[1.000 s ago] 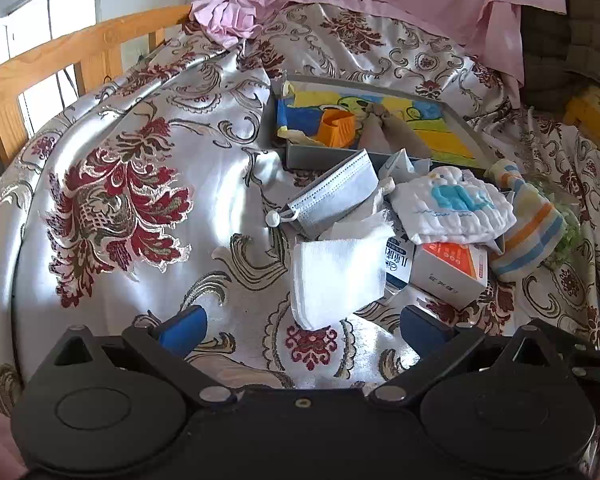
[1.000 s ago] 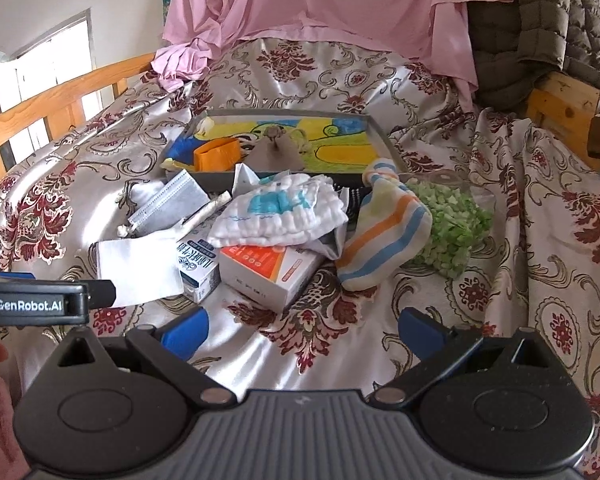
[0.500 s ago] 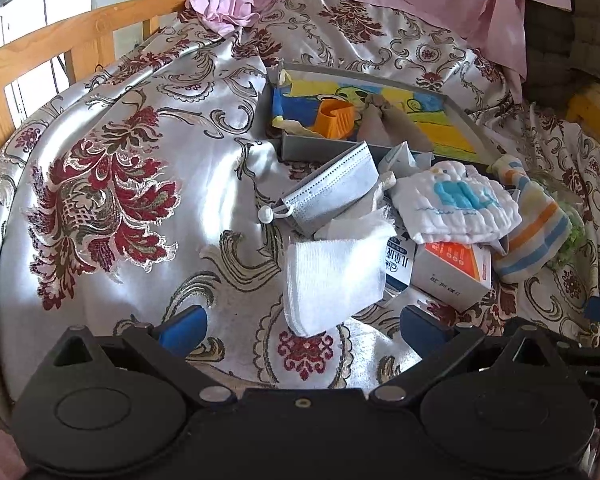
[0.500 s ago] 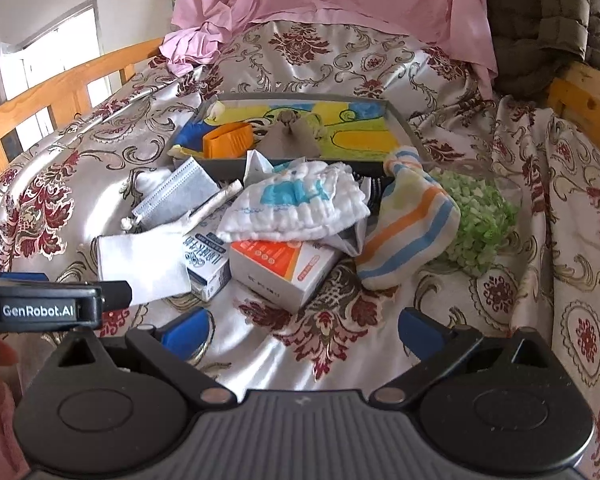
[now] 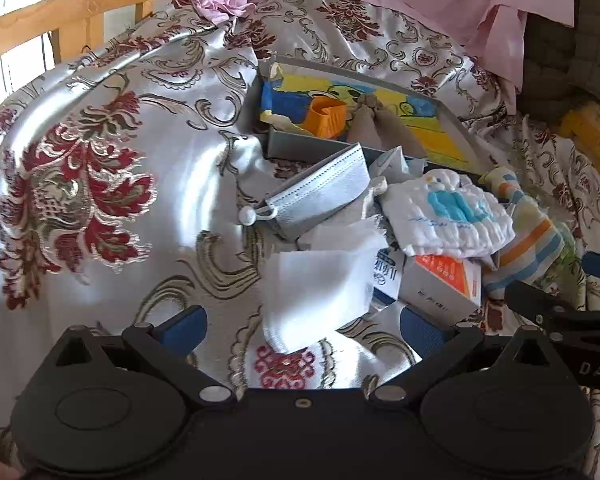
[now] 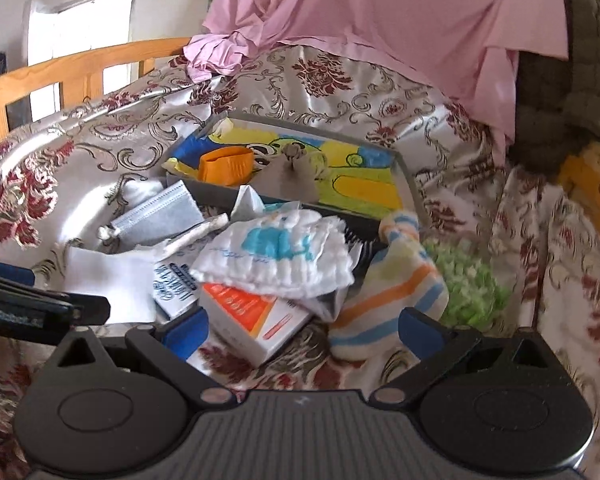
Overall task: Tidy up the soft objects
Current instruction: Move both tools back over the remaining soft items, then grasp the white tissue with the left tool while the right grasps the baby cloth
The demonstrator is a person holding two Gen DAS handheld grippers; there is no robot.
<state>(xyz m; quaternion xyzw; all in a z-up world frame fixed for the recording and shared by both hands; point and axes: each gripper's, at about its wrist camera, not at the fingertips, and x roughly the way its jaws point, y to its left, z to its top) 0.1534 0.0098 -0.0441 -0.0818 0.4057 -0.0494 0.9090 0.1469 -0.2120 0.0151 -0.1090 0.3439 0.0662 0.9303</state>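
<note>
A: Both claws are hovering low over the floral satin bedspread (image 5: 100, 168), and the left gripper (image 5: 302, 326) is spreading its blue fingers wide around the near corner of one folded white cloth (image 5: 316, 292), gripping nothing.

B: The right gripper (image 6: 302, 330) is gaping too, empty, over one orange-and-white carton (image 6: 252, 320).

A: Counting the pile: one grey pleated face mask (image 5: 320, 196), one white quilted cloth with a blue print (image 6: 280, 256), one striped sock (image 6: 396, 300), one green knobbly cloth (image 6: 468, 284).

B: Behind them one grey tray (image 6: 408, 176) is holding one orange cup (image 6: 226, 166).
</note>
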